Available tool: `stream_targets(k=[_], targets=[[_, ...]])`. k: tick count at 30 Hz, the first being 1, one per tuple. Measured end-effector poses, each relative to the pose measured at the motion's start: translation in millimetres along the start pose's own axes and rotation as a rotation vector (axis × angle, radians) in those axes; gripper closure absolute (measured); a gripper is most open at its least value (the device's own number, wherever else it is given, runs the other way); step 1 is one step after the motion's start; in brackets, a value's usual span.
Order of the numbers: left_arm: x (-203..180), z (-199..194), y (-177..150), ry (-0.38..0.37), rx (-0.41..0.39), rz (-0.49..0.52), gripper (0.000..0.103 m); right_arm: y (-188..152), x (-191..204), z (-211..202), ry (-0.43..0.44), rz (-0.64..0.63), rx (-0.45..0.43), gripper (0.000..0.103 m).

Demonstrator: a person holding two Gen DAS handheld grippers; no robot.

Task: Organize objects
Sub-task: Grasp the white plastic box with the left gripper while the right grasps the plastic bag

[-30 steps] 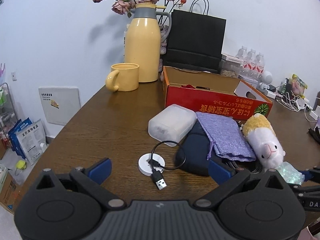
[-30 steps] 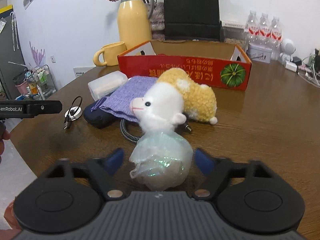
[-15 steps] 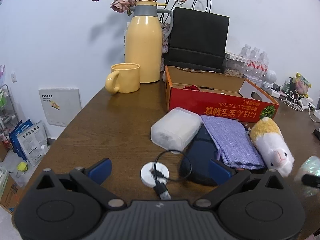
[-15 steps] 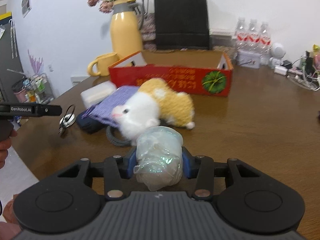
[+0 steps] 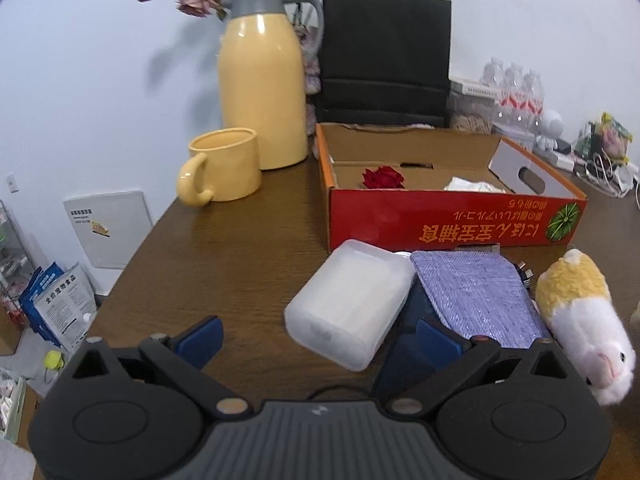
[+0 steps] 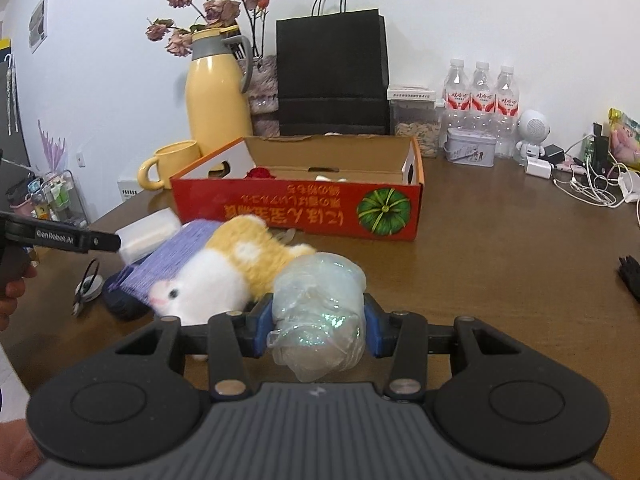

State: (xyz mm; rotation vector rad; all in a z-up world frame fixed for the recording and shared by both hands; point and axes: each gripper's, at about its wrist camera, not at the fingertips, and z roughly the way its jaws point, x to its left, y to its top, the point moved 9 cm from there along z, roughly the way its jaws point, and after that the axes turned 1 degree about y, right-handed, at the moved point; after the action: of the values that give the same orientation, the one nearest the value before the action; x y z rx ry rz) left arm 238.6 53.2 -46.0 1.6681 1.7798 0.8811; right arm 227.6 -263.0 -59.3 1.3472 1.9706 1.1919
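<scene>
The left gripper (image 5: 318,334) comes in with jaws spread wide and empty, the white case (image 5: 349,325) sitting between the blue fingertips (image 5: 200,338) but untouched, low centre of the left wrist view. Over to the right gripper (image 6: 318,316): its jaws are clenched on the crumpled plastic bag (image 6: 318,312), bottom centre of the right wrist view, and they have just been closing, with the bag between them. So the step in hand looks like carrying that bag to the red box (image 6: 298,210), which stands open in mid-frame on the worktop (image 6: 500,260).

The next move would call for clearing the near red wall, hanging over the open inside, then letting go. The bag is soft and springy, so it may cling to a pad or bounce back out.

The count, left to right in the right wrist view: one mug (image 6: 170,164), one yellow flask (image 6: 218,96), one cable puck (image 6: 88,288), one white case, one purple pouch (image 6: 176,258) lying on one dark blue case (image 6: 120,304), one plush toy (image 6: 224,270), one red box with one red rose (image 6: 260,173) inside, one black paper bag (image 6: 332,76), three water bottles (image 6: 482,96). Whatever white thing lies in the box is too hidden to name.
</scene>
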Motion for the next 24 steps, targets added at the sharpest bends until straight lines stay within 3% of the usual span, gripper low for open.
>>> stream_targets(k=[4, 14, 20, 21, 24], targets=[[-5, 24, 4, 0.031, 0.047, 0.040, 0.000, 9, -5, 10, 0.002, 0.002, -0.008, 0.058], [-5, 66, 11, 0.023, 0.108, 0.039, 0.003, 21, -8, 36, 0.022, 0.003, -0.004, 0.058], [-8, 73, 11, -0.021, 0.116, 0.004, 0.023, 25, -6, 46, 0.029, 0.005, -0.005, 0.058], [-9, 72, 10, -0.033, 0.112, 0.002, 0.035, 25, -6, 47, 0.032, 0.006, -0.005, 0.058], [-10, 69, 10, -0.043, 0.100, -0.014, 0.038, 27, -6, 50, 0.032, 0.004, -0.005, 0.058]])
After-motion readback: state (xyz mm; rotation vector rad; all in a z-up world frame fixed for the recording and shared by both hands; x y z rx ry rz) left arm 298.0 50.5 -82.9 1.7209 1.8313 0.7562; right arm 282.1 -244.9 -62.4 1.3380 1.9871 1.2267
